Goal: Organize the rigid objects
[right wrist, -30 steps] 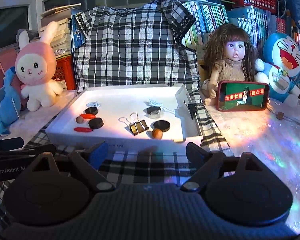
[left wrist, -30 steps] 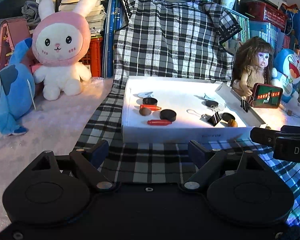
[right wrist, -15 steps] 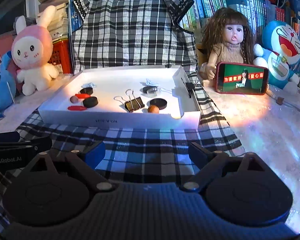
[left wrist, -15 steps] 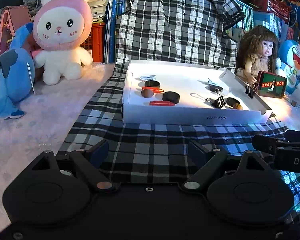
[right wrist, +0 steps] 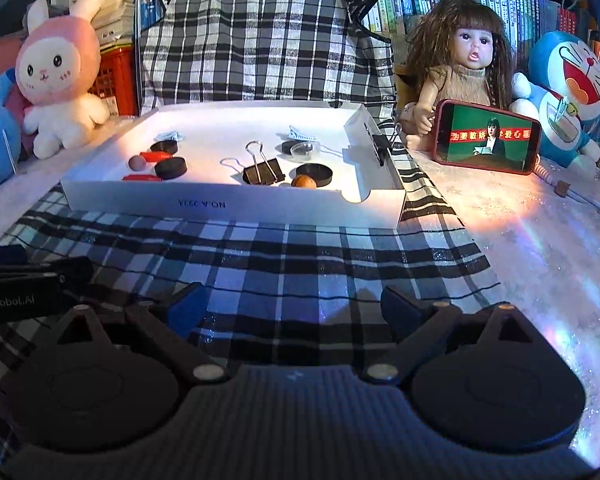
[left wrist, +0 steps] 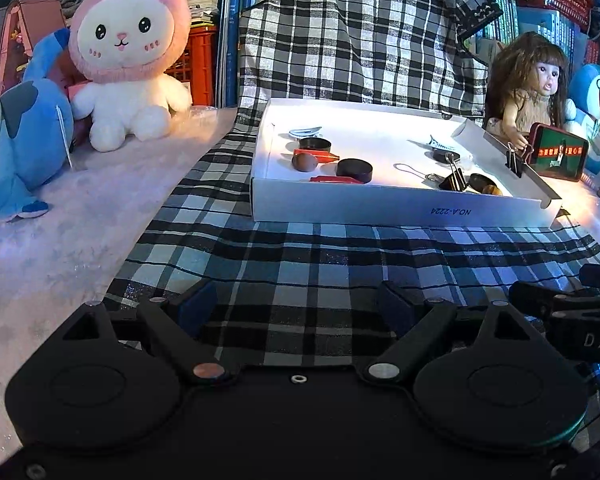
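A white shallow box sits on a plaid cloth. It holds black discs, red pieces, a brown nut, a black binder clip and hair clips. My left gripper is open and empty over the cloth, well short of the box. My right gripper is open and empty, also short of the box.
A pink bunny plush and a blue plush stand at the left. A doll, a phone and a Doraemon plush stand at the right. Books and a plaid shirt fill the back.
Both grippers have pulled back from the box and risen, so the box looks farther away and more cloth shows. Both stay open and empty.
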